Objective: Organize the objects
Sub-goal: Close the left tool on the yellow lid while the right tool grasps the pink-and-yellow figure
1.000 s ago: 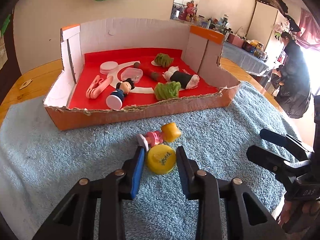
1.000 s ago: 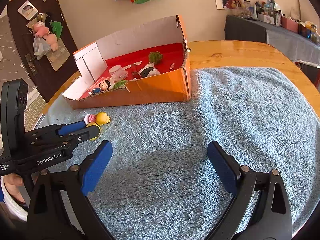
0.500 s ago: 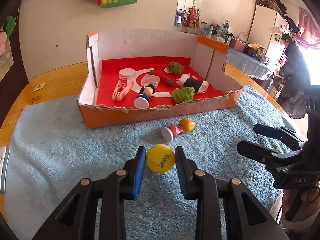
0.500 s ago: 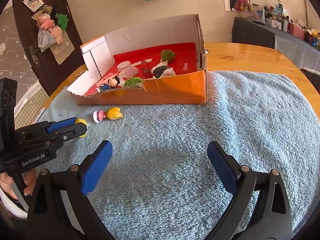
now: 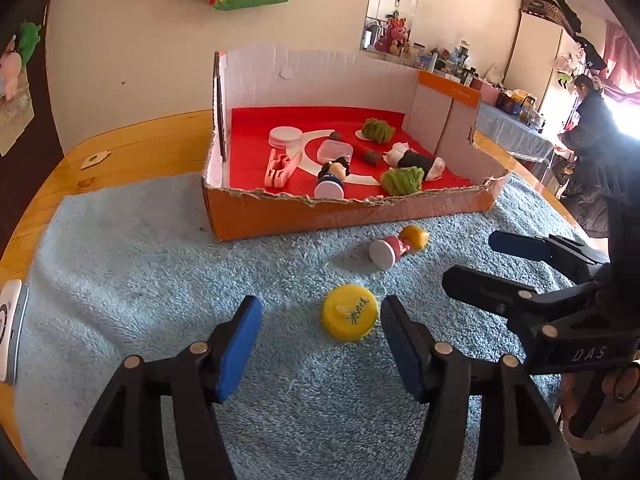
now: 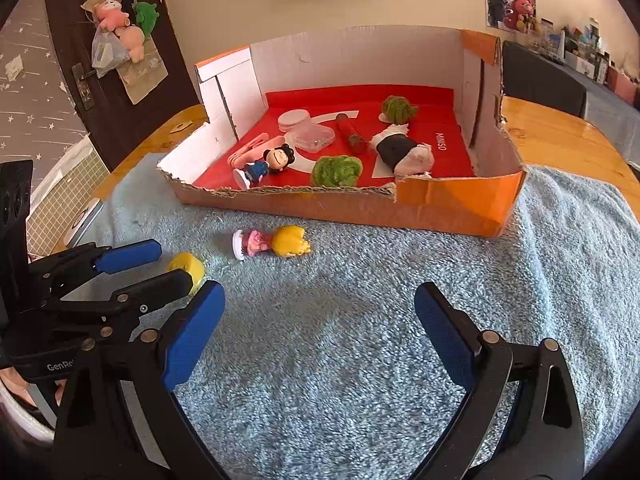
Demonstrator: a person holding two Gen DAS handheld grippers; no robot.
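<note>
Yellow cap (image 5: 349, 317) lies on the blue towel (image 5: 160, 272), its round printed face tilted up toward the camera and slightly left; being a disc, it has no clear long axis; it sits between the two blue pads of the left gripper (image 5: 320, 346), closer to the right-hand pad, and neither pad presses on it; the left jaws are opening, with a visible gap on each side of the cap. In the right wrist view the cap (image 6: 187, 267) shows only as a yellow edge behind the left gripper's (image 6: 168, 264) fingers. Beyond the cap, a small yellow-haired doll (image 5: 398, 246) lies on its side on the towel, its long axis running from its white round base at the lower left to its head at the upper right, pointing toward the cardboard box (image 5: 348, 216); in the right wrist view the same doll (image 6: 272, 242) lies roughly level, base to the left, head to the right, just in front of the box's (image 6: 448, 208) low torn front wall. Inside the box, on a red floor, lie a dark-haired doll (image 5: 333, 176), two green fuzzy pieces, a pink clip, a clear lidded case and a black-and-white roll. The right gripper (image 6: 320, 344) hovers over bare towel with its jaws spread wide and nothing between them; it also appears at the right edge of the left wrist view (image 5: 492, 264).
</note>
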